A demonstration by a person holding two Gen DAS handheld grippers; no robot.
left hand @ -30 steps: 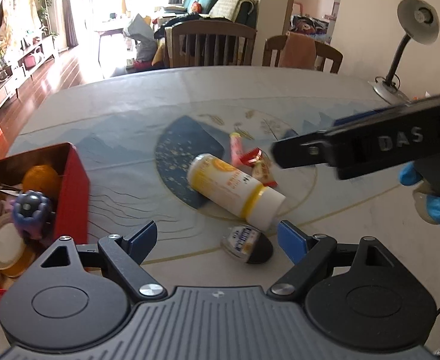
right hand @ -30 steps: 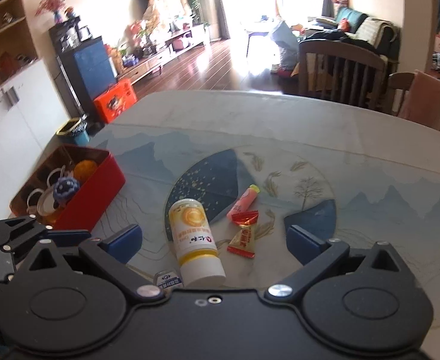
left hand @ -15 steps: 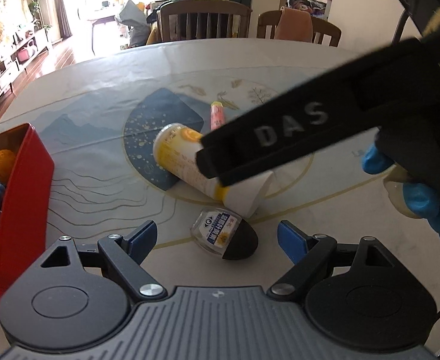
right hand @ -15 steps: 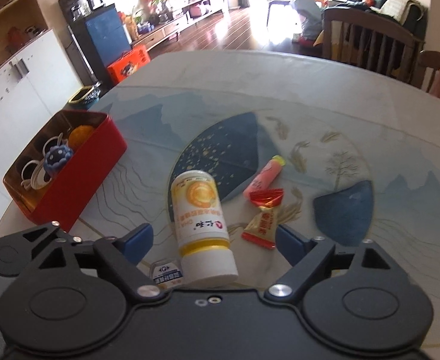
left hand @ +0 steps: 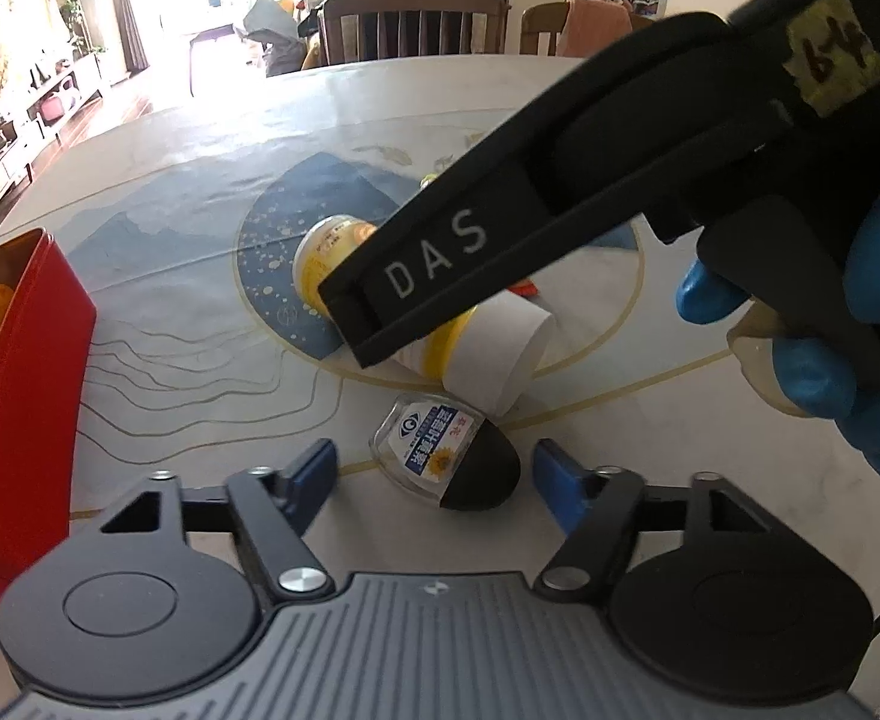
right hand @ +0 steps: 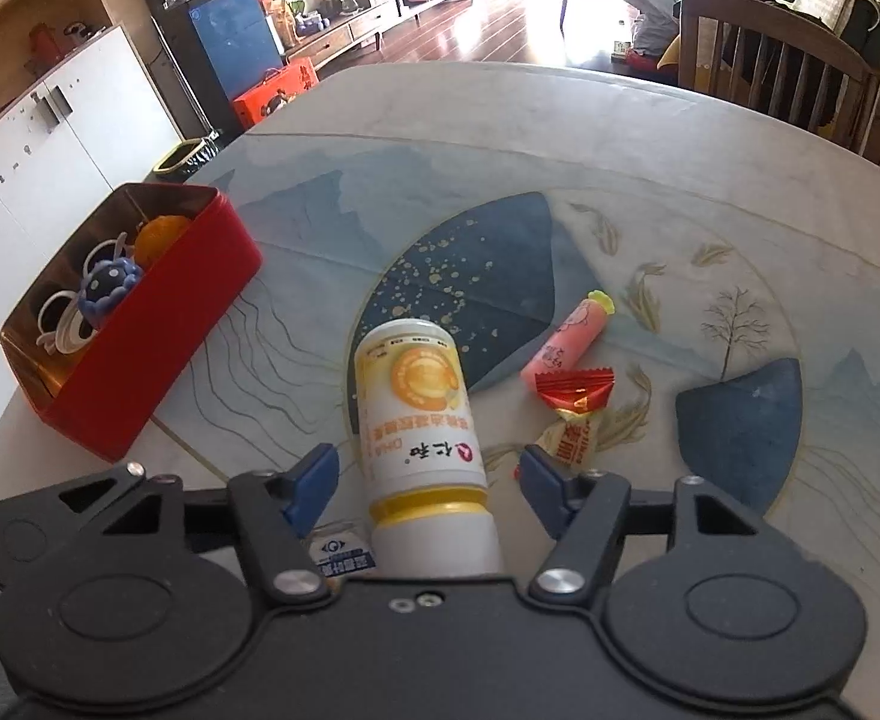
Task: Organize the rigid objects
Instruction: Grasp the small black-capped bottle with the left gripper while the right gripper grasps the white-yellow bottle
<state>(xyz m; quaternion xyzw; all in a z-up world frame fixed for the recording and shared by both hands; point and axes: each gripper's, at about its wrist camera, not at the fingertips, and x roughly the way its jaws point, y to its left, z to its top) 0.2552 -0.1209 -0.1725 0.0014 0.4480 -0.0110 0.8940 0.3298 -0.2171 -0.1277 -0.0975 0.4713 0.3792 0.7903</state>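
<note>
A yellow-and-white bottle point(right hand: 425, 438) lies on its side on the table, its white cap toward my right gripper point(right hand: 428, 477). That gripper is open, its blue fingertips on either side of the bottle near the cap. The bottle point(left hand: 488, 354) also shows in the left wrist view, partly hidden by the right gripper's black body. A small clear bottle with a black cap point(left hand: 446, 459) lies just ahead of my open left gripper point(left hand: 437, 474), between its fingertips. A red box point(right hand: 140, 324) at the left holds several small items.
A pink tube point(right hand: 569, 339) and a red-and-gold candy wrapper point(right hand: 572, 414) lie right of the yellow bottle. The red box's corner point(left hand: 38, 360) stands close to the left of my left gripper. Chairs stand beyond the table's far edge.
My right gripper has moved forward and down, so its fingertips now flank the yellow bottle. My left gripper has closed in on the small black-capped bottle.
</note>
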